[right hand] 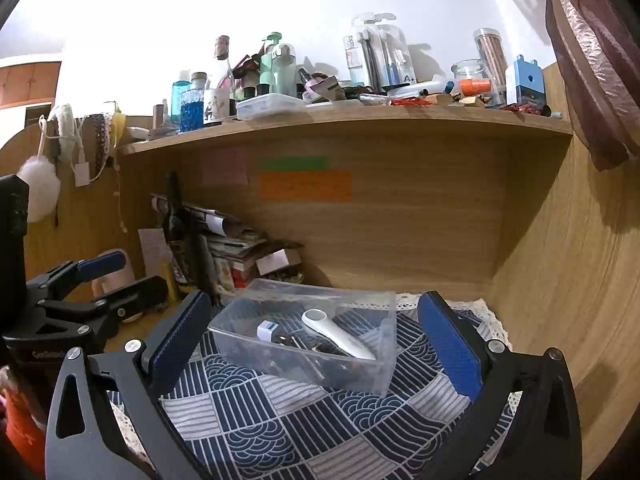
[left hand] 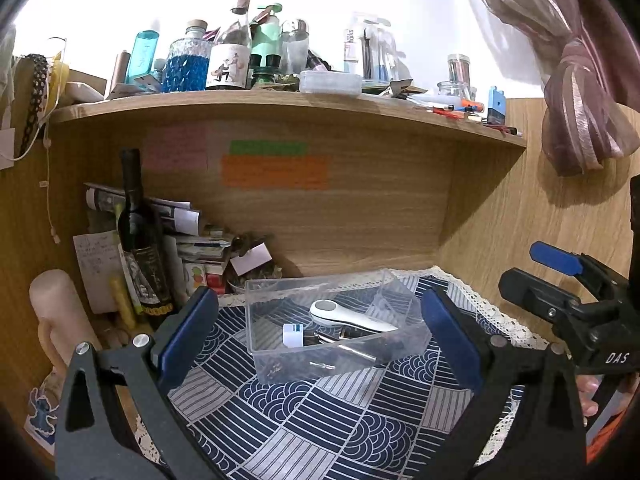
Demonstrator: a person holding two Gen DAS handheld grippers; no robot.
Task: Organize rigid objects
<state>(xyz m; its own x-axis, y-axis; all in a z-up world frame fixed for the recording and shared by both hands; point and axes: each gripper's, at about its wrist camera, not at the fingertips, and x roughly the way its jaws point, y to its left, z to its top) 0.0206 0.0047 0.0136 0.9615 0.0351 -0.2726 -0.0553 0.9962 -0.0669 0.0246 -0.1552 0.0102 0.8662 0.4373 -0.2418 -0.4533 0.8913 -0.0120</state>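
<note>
Jaws of both the left gripper (left hand: 320, 336) and the right gripper (right hand: 312, 336) are spread wide and empty, each framing the clear plastic box (left hand: 332, 356) on the patterned cloth (left hand: 320, 412) over the bench. Inside lie a white handheld device (left hand: 352, 317), a small white cube (left hand: 293, 335) and dark metal pieces. Left of the box stand a dark wine bottle (left hand: 138, 236), stacked papers (left hand: 188, 236) and a pale candle (left hand: 54, 304); a cluttered shelf (left hand: 280, 102) hangs above.

dark wine bottle (left hand: 138, 236), patterned cloth (left hand: 320, 412), possibly sticky notes (left hand: 275, 172)
</note>
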